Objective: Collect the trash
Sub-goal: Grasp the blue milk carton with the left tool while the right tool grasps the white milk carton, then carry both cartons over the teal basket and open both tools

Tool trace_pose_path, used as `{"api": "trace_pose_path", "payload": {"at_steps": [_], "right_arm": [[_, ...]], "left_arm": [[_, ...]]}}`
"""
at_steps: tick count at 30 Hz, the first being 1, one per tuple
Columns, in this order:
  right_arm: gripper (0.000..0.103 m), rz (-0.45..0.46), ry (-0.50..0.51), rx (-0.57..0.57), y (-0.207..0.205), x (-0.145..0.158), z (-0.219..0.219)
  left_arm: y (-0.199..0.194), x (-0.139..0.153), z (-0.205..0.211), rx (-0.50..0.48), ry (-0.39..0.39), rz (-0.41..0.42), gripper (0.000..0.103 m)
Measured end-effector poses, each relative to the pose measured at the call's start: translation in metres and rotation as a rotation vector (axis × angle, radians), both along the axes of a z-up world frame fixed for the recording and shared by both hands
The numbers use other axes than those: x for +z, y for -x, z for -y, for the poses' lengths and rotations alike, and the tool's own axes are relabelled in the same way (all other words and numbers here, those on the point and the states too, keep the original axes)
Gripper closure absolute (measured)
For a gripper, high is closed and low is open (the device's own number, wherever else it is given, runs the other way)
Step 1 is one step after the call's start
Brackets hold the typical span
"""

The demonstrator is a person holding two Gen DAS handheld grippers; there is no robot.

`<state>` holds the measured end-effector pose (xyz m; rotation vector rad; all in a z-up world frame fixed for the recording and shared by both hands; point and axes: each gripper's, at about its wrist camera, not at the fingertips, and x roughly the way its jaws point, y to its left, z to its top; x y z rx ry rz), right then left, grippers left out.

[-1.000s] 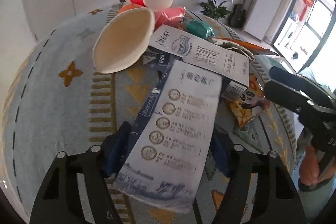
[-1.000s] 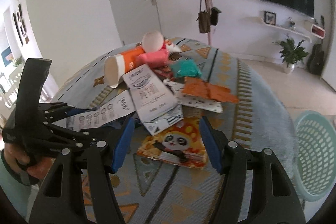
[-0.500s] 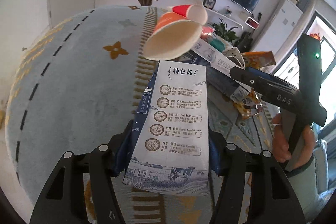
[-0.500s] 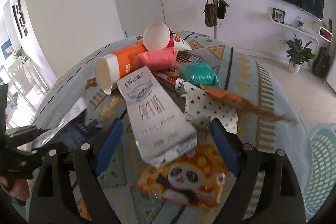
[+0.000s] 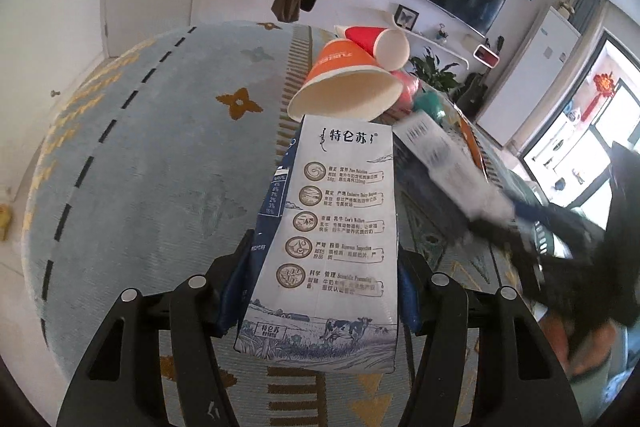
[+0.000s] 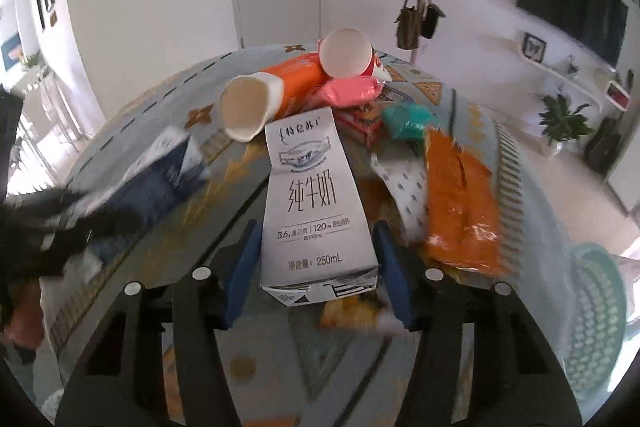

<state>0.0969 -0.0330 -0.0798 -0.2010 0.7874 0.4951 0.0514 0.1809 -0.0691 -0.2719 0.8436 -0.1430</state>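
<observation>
Your left gripper is clamped on a flattened white-and-blue milk carton pointing lengthwise straight ahead, while your right gripper brackets a second white milk carton, contact unclear.

Bright window daylight, heavy fisheye distortion, motion blur at sides

flattened milk carton, second carton, cups
</observation>
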Motion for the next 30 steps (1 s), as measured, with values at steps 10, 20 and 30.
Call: {"api": "trace_pose_path", "payload": {"at_steps": [10, 20, 30], "right_arm": [[0.030, -0.090, -0.029, 0.025, 0.011, -0.002, 0.002], [0.031, -0.171, 0.029, -0.041, -0.039, -0.015, -0.027], [0.053, -0.117, -0.052, -0.029, -0.024, 0.007, -0.011]], "left_arm": [[-0.004, -0.007, 0.015, 0.006, -0.055, -0.033, 0.045], [0.002, 0.001, 0.024, 0.004, -0.089, -0.011, 0.045], [0.007, 0.032, 0.026, 0.009, -0.045, 0.079, 0.045]]}}
